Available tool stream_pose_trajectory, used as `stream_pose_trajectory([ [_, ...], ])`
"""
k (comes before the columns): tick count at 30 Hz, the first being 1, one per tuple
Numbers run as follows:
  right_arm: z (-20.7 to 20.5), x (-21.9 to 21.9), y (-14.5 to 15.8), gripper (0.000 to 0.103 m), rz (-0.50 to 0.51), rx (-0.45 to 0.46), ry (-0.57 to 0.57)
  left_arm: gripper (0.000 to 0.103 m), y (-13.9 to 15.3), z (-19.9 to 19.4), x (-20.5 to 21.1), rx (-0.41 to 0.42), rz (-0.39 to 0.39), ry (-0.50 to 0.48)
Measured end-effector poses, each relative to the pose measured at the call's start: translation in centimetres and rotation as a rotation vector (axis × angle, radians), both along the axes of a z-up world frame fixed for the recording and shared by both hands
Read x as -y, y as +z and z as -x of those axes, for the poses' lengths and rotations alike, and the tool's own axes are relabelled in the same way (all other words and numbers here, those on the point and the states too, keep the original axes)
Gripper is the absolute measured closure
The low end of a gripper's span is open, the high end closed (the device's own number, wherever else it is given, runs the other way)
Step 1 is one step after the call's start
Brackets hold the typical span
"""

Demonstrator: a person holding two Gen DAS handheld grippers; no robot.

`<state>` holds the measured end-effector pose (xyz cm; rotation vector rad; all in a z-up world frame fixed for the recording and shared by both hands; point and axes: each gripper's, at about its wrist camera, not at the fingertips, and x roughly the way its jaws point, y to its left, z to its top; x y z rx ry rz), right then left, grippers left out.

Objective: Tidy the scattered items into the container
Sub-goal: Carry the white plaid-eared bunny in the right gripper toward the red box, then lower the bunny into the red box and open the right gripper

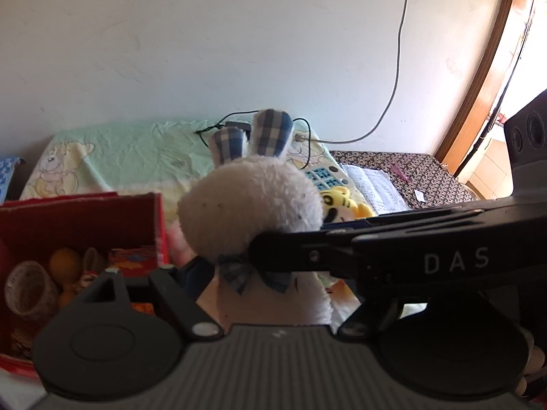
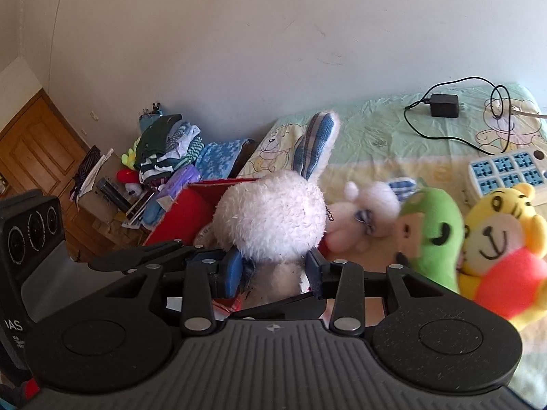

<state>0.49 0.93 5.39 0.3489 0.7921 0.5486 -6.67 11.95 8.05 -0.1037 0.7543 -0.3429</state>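
A white plush rabbit (image 2: 273, 222) with blue plaid ears is held at the neck between the blue pads of my right gripper (image 2: 273, 270). It also shows in the left wrist view (image 1: 249, 205). My left gripper (image 1: 236, 273) is close around its neck and body; its right finger is hidden behind the right gripper (image 1: 393, 253), so I cannot tell its state. The red box (image 1: 85, 218) with small items inside stands to the left; its red wall (image 2: 191, 215) shows behind the rabbit. A small white rabbit (image 2: 362, 218), a green plush (image 2: 430, 235) and a yellow tiger (image 2: 502, 242) lie on the bed.
A blue and white toy tray (image 2: 506, 174) and a black charger with cable (image 2: 444, 106) lie on the green sheet (image 2: 376, 130). Folded clothes (image 2: 164, 150) are piled at the left by a wooden door (image 2: 37, 147). The wall is close behind.
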Motion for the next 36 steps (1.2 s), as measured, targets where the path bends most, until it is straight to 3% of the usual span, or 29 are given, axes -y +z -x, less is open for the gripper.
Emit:
stream_pose_trajectory([
  [10, -2.3, -9.2, -0.4, 0.060, 0.029, 0.009, -0.020, 0.023, -0.9, -0.9, -10.3, -0.010, -0.009, -0.010],
  [17, -4.2, -15.5, -2.3, 0.059, -0.016, 0.007, 0.008, 0.024, -2.2, -0.5, -16.4, -0.023, -0.088, 0.044],
  [26, -7.4, -19.9, -5.8, 0.060, -0.080, -0.081, 0.039, 0.029, -5.3, -1.8, -21.8, -0.100, -0.108, 0.152],
  [33, -9.5, -22.1, -8.1, 0.060, -0.123, -0.140, 0.052, 0.033, -6.6, -2.8, -23.1, -0.125, -0.174, 0.227],
  [36, -10.4, -23.2, -8.6, 0.061, -0.122, -0.168, 0.074, 0.036, -7.3, -3.2, -24.1, -0.154, -0.164, 0.256],
])
